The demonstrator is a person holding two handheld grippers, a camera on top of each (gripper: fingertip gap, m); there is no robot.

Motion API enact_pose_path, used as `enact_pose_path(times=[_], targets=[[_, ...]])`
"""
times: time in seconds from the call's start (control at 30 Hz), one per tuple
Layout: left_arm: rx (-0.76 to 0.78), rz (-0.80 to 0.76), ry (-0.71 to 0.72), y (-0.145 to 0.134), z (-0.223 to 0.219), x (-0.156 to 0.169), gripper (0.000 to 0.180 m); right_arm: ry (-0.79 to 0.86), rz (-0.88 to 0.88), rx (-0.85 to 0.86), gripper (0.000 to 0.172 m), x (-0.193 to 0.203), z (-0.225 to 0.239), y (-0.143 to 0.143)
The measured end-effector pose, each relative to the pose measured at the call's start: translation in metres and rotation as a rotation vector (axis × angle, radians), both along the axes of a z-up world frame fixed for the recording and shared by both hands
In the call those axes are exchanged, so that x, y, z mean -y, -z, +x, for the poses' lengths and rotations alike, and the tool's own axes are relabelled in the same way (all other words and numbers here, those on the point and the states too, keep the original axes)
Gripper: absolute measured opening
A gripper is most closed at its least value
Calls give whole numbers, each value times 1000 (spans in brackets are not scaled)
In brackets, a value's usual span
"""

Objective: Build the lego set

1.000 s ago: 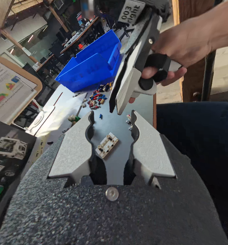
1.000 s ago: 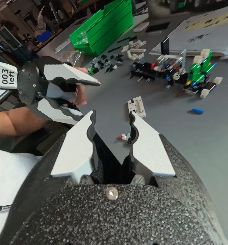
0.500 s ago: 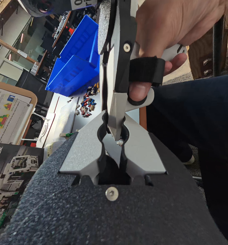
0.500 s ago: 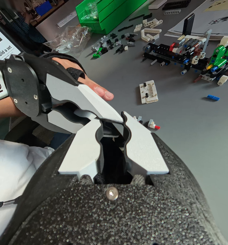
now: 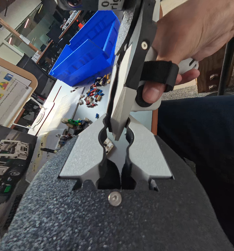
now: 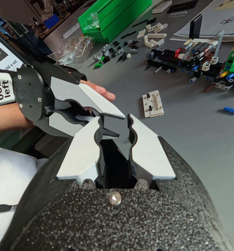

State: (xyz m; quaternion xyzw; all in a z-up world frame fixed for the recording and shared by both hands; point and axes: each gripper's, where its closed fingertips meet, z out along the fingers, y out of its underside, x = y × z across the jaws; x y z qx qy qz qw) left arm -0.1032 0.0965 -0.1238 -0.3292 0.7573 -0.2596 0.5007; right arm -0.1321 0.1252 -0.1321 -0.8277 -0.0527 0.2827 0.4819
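My left gripper [image 5: 117, 120] and right gripper [image 6: 114, 117] cross each other just above the grey table [image 6: 181, 135]. Both are open and hold nothing. In the left wrist view one finger of the right gripper [image 5: 119, 106] comes down between my left fingertips. In the right wrist view the left gripper's upper finger [image 6: 100, 103] lies over my right gripper's left fingertip, and its lower finger [image 6: 111, 135] pokes into the gap. A white flat brick piece with two black pins [image 6: 153, 103] lies on the table just beyond; it also shows between the left fingers [image 5: 108, 146].
A part-built truck model [image 6: 195, 63], a green bin [image 6: 113, 17], a clear plastic bag [image 6: 72, 51], loose white and black parts and a blue pin [image 6: 231, 110] lie beyond. A blue bin [image 5: 89, 54], a heap of small pins [image 5: 96, 92] and a booklet [image 5: 9, 156] show in the left wrist view.
The grippers were apart a second ago, then came together and interlocked with narrower jaws. Both jaws now stand a little wider, still crossed.
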Motion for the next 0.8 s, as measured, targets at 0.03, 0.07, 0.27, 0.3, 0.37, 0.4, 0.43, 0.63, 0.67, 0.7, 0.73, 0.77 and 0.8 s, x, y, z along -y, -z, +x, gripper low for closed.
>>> enact_pose_path(times=[0.03, 0.07, 0.27, 0.3, 0.37, 0.4, 0.43, 0.63, 0.67, 0.7, 0.73, 0.77, 0.8], targets=[[-4, -42, -3, 1, -2, -2, 22, -1, -3, -32, 29, 0, 1, 0], [2, -58, -1, 2, -5, -3, 23, 6, -12, -48, 29, 0, 3, 2], [76, 152, 26, 4, -8, 8, 17, -2, -47, -4, 30, 4, -2, 13], [95, 172, 30, 3, -8, 9, 17, 5, -46, 16, 35, 5, 0, 13], [89, 159, 44, 3, -8, 13, 16, -1, -48, 54, 30, 10, -1, 13], [64, 144, 53, 6, -8, 16, 17, -7, -52, 68, 25, 13, -3, 14], [50, 122, 63, 6, -9, 18, 17, -28, -39, 47, 15, 16, -7, 11], [-38, -61, 118, 0, -8, 25, 17, -13, 11, -38, 8, 19, -9, -1], [-60, -69, 128, 2, -9, 26, 17, -19, -3, -47, 8, 20, -10, 1], [-73, -66, 132, 4, -9, 27, 17, -24, -14, -60, 8, 20, -11, 3], [-70, -47, 133, 6, -8, 27, 17, -22, -23, -58, 8, 21, -9, 6], [-57, -20, 139, 9, -5, 26, 17, -12, -42, -46, 8, 21, -6, 10], [-52, -4, 144, 11, -3, 25, 18, 3, -62, -20, 10, 21, -2, 14]])
